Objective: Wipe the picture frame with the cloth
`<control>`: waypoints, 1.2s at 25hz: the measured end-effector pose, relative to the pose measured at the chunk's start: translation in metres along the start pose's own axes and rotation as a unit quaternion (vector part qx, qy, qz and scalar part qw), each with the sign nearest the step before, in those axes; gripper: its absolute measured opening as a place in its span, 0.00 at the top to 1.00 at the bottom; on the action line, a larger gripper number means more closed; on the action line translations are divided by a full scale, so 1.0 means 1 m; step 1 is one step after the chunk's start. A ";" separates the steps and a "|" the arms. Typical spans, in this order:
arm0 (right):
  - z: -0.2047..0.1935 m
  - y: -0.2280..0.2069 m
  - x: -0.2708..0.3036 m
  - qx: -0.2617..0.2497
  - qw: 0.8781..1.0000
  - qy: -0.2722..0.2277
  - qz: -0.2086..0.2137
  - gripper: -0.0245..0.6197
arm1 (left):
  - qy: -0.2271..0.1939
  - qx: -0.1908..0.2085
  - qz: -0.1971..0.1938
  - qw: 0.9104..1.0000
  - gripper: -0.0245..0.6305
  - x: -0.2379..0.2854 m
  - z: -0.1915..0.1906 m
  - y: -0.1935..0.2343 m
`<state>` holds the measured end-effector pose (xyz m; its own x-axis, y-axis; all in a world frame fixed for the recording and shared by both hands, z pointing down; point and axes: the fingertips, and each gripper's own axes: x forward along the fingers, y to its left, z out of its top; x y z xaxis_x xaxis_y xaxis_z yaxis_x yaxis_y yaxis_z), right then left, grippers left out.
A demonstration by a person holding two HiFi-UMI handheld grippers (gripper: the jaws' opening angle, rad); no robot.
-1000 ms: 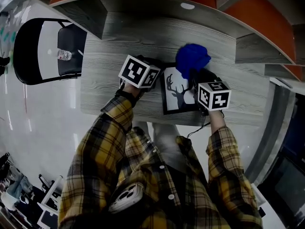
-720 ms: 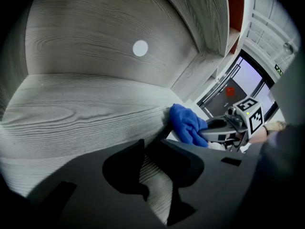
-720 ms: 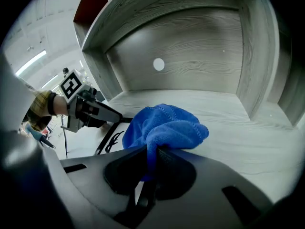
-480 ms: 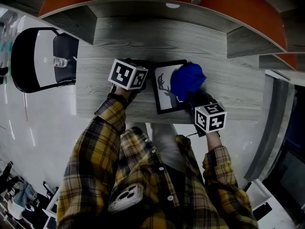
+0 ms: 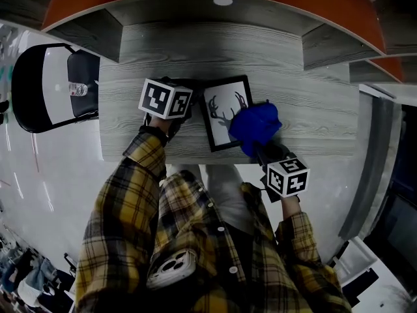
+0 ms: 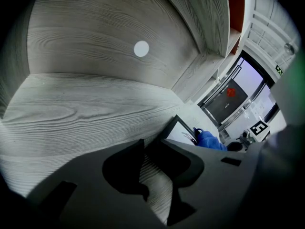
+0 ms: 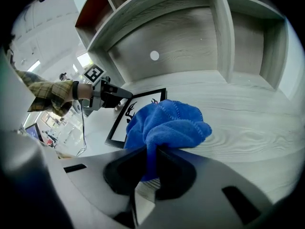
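With your right gripper (image 7: pixel 151 163) pinching the fluffy blue cloth (image 5: pixel 255 128) over the near-right corner of the black deer-print picture frame (image 5: pixel 221 106) flat on the grey wood desk (image 5: pixel 313 109), press lightly and brace its left edge with your wide-open, empty left gripper (image 6: pixel 152 149).

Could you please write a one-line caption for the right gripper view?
Blue cloth pinched in the right gripper, covering part of the picture frame on a desk.
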<state>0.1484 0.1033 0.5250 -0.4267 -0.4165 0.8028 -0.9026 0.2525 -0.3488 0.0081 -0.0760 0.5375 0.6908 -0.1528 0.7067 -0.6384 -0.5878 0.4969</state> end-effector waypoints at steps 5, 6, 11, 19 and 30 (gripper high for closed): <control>-0.012 -0.001 -0.006 0.020 1.000 -0.001 -0.002 0.89 | -0.001 -0.001 0.000 1.000 0.81 0.001 0.000 0.000; -0.011 0.000 -0.007 0.025 1.000 -0.004 -0.002 0.89 | -0.002 -0.002 0.000 1.000 0.81 0.001 0.001 0.000; 0.010 0.008 -0.025 0.052 0.998 -0.042 0.003 0.89 | -0.016 -0.001 0.005 1.000 0.81 -0.002 0.001 -0.001; 0.073 0.037 -0.076 0.093 0.984 -0.147 0.030 0.89 | -0.052 -0.018 -0.012 0.998 0.81 -0.033 0.017 -0.007; 0.171 0.086 -0.141 0.054 0.959 -0.265 0.086 0.89 | -0.179 0.031 -0.111 0.977 0.91 -0.145 0.076 -0.103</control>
<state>0.1211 0.0340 0.2990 -0.5130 -0.7691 0.3811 -0.8051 0.2770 -0.5246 -0.0004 -0.0534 0.3451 0.8914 -0.2782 0.3577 -0.4454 -0.6833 0.5785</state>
